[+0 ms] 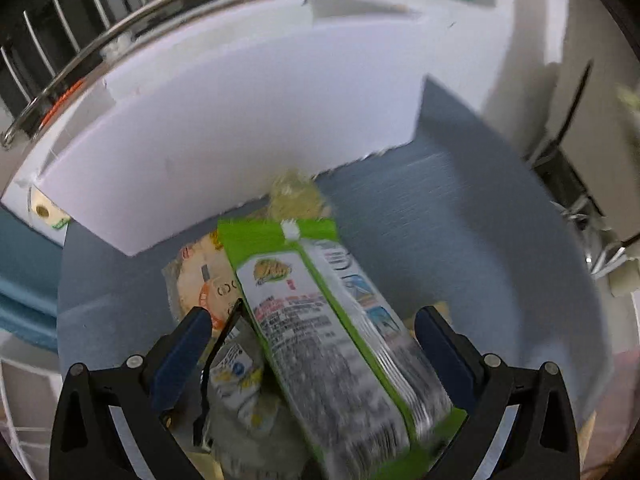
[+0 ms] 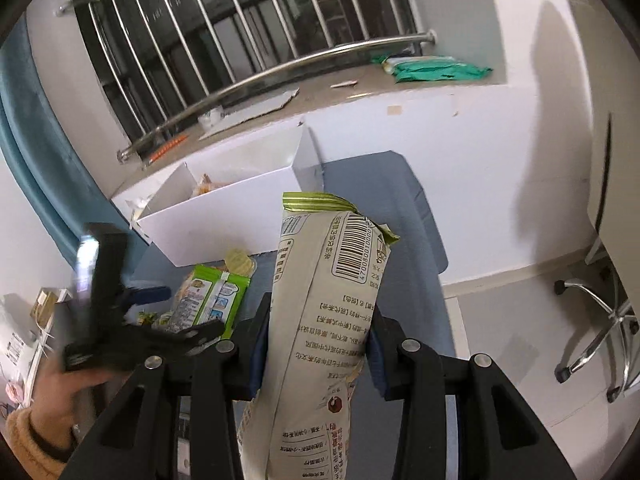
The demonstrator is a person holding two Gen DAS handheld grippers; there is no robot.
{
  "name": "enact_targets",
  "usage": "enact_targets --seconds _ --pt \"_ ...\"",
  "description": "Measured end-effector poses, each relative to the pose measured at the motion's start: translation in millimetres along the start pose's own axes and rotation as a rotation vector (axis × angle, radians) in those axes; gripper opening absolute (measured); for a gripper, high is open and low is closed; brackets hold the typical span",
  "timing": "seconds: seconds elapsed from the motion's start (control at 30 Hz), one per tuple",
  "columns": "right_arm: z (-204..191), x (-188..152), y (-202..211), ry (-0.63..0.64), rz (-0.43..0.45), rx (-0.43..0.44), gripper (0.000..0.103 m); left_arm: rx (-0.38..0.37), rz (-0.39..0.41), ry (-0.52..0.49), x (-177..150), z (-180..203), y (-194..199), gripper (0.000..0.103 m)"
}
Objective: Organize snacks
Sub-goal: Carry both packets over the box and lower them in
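Left tool (image 1: 312, 320) spread over green packet (image 1: 320, 320) | right tool (image 2: 316, 344) pinching cream bag (image 2: 320, 320)

A lived-in room — barred window (image 2: 240, 28), cluttered sill (image 2: 320, 92), swivel chair (image 2: 600, 328).

Motion blur smears the print on the green-edged snack packet (image 1: 320, 320), whose near end runs off the picture's bottom edge, and it hides most of the crinkled round-labelled wrappers (image 1: 200, 280) beneath, whose contents cannot be told.
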State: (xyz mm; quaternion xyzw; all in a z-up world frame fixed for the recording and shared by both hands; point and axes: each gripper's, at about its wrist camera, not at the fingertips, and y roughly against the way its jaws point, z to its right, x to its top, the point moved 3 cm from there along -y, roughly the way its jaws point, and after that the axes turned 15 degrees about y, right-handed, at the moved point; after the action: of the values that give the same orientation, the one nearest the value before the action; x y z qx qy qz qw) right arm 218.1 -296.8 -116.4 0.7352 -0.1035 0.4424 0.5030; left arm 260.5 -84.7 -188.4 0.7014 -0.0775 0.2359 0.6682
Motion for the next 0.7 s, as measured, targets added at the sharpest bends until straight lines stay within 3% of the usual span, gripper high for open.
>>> enact_targets --seconds 0.07,0.17,0.27,0.43,0.7 --pt "0.9 -4.8 4.7 0.008 0.0 -0.004 0.044 0.006 0.0 -0.011 -0.4 0.9 -4.6 0.1" --pt "6.2 -12.1 10.1 0.006 0.0 0.002 0.044 -0.061 0.015 -0.019 -0.3 2.6 1.5 0.039" --pt "7.2 -18.2 9.0 -0.002 0.001 0.012 0.044 -0.135 0.043 0.01 3.3 -4.8 14.7 0.018" --pt "2.9 -22.7 6.9 0.001 -0.004 0.024 0.044 -0.29 0.124 0.04 3.6 -22.5 58.1 0.015" --pt "-15.0 -11.7 5.5 0.031 0.018 0.044 0.044 -0.432 0.236 0.081 5.0 -64.2 125.3 0.015"
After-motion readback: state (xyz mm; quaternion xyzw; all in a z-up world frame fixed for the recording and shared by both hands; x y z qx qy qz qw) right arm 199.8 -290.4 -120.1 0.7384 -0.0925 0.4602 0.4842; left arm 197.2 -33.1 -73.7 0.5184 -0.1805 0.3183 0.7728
